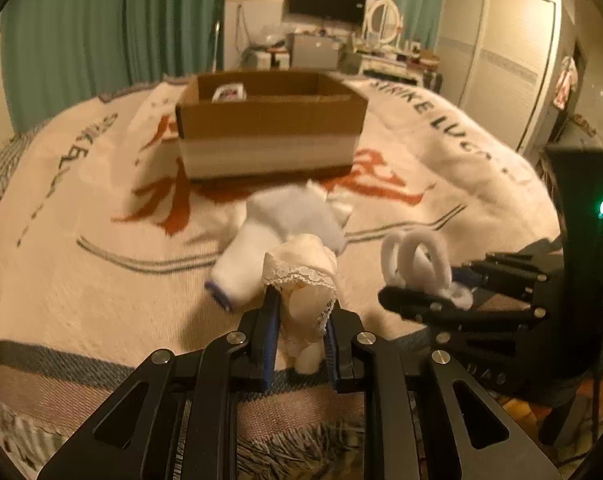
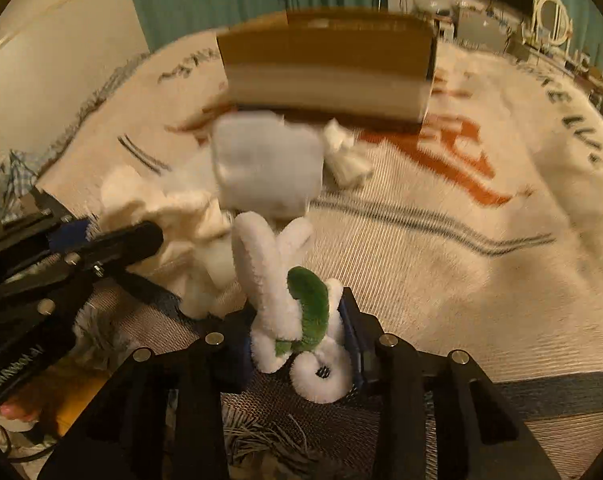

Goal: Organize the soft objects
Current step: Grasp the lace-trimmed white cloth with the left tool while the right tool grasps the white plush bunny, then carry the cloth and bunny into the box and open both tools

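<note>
Socks: a lace-trimmed sock (image 1: 301,280) is clenched in the left gripper (image 1: 299,328) and a fuzzy toy (image 2: 297,320) in the right gripper (image 2: 301,344), both above the bed (image 1: 81,280) short of the box (image 1: 269,136). The dangling sock could drag the loose socks (image 1: 289,220) beneath, or snag the box rim.

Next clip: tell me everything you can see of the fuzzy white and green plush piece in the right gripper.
The plush piece looks like fluffy white pile with a curved green band across its middle. Two long white loops stick up from it, and a round white ring with a small dark centre sits at its near end. It stands roughly upright, pinched between the pads of the right gripper, above the blanket. The left wrist view shows its white loops.
</note>
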Tool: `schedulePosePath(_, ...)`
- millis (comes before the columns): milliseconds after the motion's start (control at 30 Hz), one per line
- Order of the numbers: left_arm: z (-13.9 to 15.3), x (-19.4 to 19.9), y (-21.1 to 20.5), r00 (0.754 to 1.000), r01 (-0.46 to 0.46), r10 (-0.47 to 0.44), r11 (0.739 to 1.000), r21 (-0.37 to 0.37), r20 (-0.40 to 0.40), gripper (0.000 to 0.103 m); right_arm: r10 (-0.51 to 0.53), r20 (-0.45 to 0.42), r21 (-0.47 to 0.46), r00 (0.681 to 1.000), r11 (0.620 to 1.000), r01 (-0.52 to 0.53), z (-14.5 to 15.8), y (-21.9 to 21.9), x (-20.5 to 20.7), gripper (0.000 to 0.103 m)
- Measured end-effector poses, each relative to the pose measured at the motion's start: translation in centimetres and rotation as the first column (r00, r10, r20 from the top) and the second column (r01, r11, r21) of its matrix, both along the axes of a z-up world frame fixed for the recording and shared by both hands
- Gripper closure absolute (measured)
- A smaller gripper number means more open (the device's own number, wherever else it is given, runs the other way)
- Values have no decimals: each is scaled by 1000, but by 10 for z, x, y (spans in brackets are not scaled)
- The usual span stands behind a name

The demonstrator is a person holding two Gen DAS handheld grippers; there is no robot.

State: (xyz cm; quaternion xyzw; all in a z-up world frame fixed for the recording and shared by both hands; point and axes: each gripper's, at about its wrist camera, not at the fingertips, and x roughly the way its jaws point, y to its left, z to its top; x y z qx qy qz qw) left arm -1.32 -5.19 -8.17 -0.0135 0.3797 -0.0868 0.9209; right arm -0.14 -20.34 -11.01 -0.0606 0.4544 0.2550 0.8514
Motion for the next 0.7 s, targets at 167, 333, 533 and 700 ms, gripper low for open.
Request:
schedulePosePath(167, 38, 7, -3, 996, 22, -22, 1000, -2, 85, 85, -11, 83, 46, 996, 999, 7, 46, -6, 13, 67)
schedulePosePath(333, 75, 33, -4, 985, 32, -36, 999, 21, 169, 85, -28, 198, 67, 980, 998, 15, 102, -7, 46, 67)
schedulePosePath(533, 106, 93, 2, 974, 9, -16, 999, 31, 227, 85, -47, 291, 79, 956, 997, 25, 148, -2, 95, 67)
schedulePosePath(700, 107, 155, 7, 972, -8, -3, 999, 47, 233, 84, -62, 315, 78, 947, 996, 39, 159, 9, 149, 67)
